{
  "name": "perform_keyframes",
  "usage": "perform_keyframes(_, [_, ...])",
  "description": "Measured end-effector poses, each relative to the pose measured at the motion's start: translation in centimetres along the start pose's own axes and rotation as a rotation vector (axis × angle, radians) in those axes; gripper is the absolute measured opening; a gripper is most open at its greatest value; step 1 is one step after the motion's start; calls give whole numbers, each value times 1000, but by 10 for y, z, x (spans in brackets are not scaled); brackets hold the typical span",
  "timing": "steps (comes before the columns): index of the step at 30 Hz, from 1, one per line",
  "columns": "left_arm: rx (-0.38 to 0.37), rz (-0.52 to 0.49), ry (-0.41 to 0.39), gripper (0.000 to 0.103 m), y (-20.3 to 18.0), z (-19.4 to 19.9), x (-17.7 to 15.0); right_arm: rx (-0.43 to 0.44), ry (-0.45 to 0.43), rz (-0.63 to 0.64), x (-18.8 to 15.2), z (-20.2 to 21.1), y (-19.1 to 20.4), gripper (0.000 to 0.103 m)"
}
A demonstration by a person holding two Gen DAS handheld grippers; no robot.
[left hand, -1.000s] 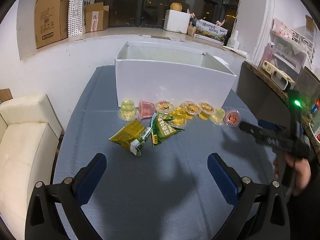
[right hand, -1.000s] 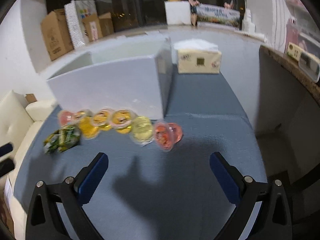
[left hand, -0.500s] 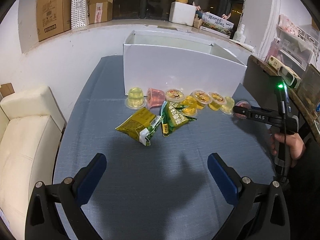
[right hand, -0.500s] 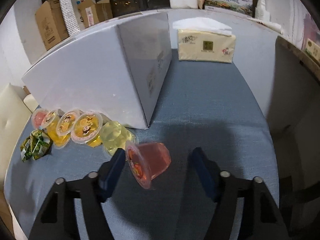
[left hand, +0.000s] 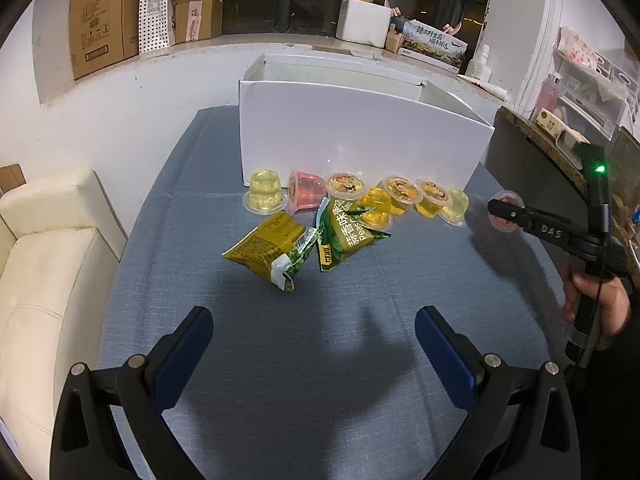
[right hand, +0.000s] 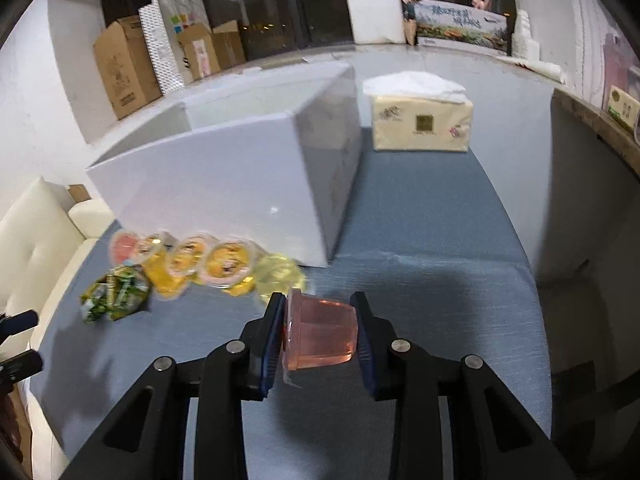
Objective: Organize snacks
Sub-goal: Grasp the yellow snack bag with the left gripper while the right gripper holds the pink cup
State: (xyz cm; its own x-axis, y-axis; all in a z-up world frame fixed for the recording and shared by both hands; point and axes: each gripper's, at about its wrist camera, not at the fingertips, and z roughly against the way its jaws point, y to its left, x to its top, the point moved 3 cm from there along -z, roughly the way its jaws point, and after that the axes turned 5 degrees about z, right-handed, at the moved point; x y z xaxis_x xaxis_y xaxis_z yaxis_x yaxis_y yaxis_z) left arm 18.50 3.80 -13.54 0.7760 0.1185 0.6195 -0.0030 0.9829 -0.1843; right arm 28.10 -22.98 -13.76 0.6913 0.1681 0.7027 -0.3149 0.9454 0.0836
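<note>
My right gripper is shut on a pink jelly cup lying on its side between the pads, just above the blue table near the white box's corner; it also shows in the left wrist view. A row of yellow and pink jelly cups lies along the front of the open white box. Two green snack bags lie in front of the row. My left gripper is open and empty, back from the bags.
A tissue pack stands right of the box. A cream sofa borders the table's left edge. A dark counter stands to the right. Cardboard boxes sit on the window ledge.
My right gripper moved in on the pink jelly cup, closed on it and lifted it slightly. My left gripper stayed open and shifted a little toward the bags.
</note>
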Motion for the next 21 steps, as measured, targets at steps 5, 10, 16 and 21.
perform_keyframes(5, [2, -3, -13, 103, 1, 5, 1, 31, -77, -3, 9, 38, 22, 35])
perform_keyframes(10, [23, -7, -12, 103, 7, -4, 6, 46, -140, 13, 13, 73, 47, 35])
perform_keyframes(16, [14, -40, -4, 103, 15, -27, 19, 56, -169, 20, 7, 98, 62, 35])
perform_keyframes(21, [32, -59, 29, 103, 28, -55, 33, 64, -172, 10, 2, 106, 64, 35])
